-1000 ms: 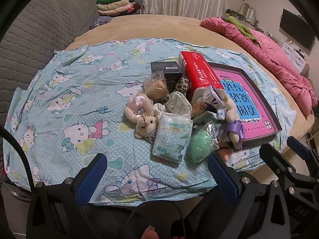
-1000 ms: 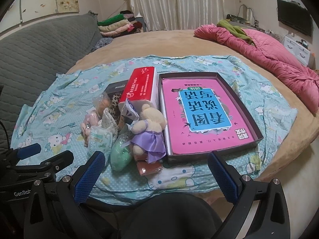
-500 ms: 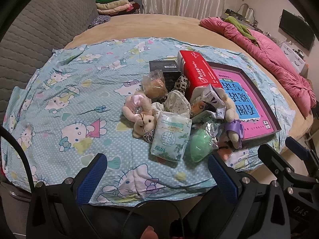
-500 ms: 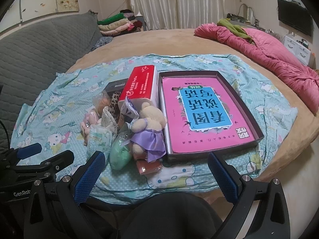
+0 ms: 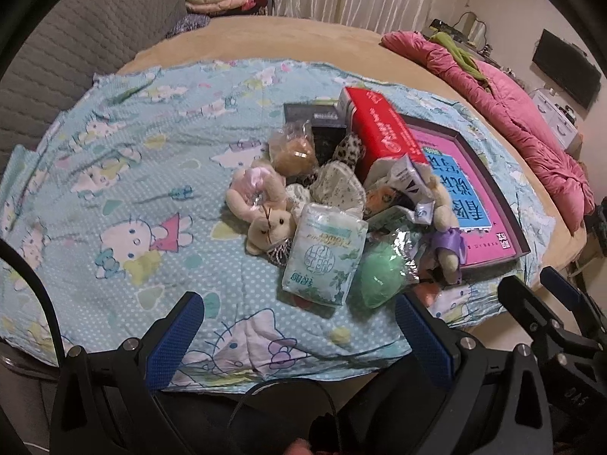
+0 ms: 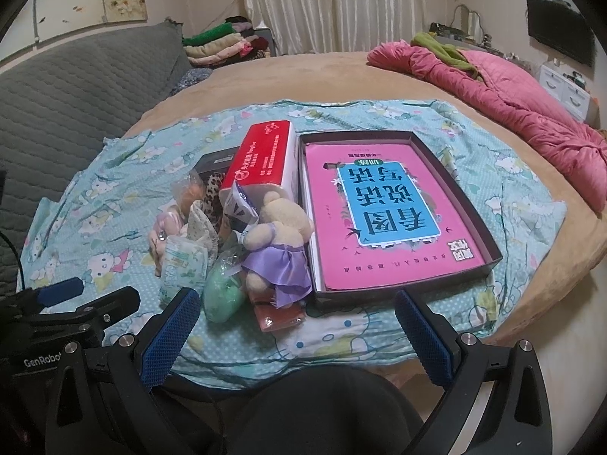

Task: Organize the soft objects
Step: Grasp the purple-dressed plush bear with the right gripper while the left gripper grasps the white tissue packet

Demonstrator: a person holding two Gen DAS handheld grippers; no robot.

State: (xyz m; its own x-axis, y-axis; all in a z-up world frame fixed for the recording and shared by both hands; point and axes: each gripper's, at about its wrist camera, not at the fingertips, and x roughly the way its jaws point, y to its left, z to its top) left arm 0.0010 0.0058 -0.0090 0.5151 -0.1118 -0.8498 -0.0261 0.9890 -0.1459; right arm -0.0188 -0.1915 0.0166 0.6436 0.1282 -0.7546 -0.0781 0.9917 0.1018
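A heap of soft things lies on a blue cartoon-cat cloth [image 5: 125,197] on a round bed. In it are a cream plush bear with pink [image 5: 261,204], a tissue pack [image 5: 324,256], a green wrapped ball [image 5: 381,275], a bear in a purple dress [image 6: 277,242] and a leopard-print piece [image 5: 349,149]. A red box [image 6: 265,159] stands beside an open dark box with a pink book [image 6: 383,212]. My left gripper [image 5: 299,326] hangs open just short of the heap. My right gripper [image 6: 296,326] is open too, near the cloth's front edge.
A pink quilt [image 6: 523,91] lies at the bed's far right. Grey quilted padding [image 6: 68,98] rises on the left, with folded clothes [image 6: 224,43] stacked behind it. The cloth is bare left of the heap [image 5: 114,151]. A small black box [image 5: 318,121] lies behind the heap.
Both views have shifted slightly closer to the heap. Nothing on the cloth has moved, and both grippers stay open.
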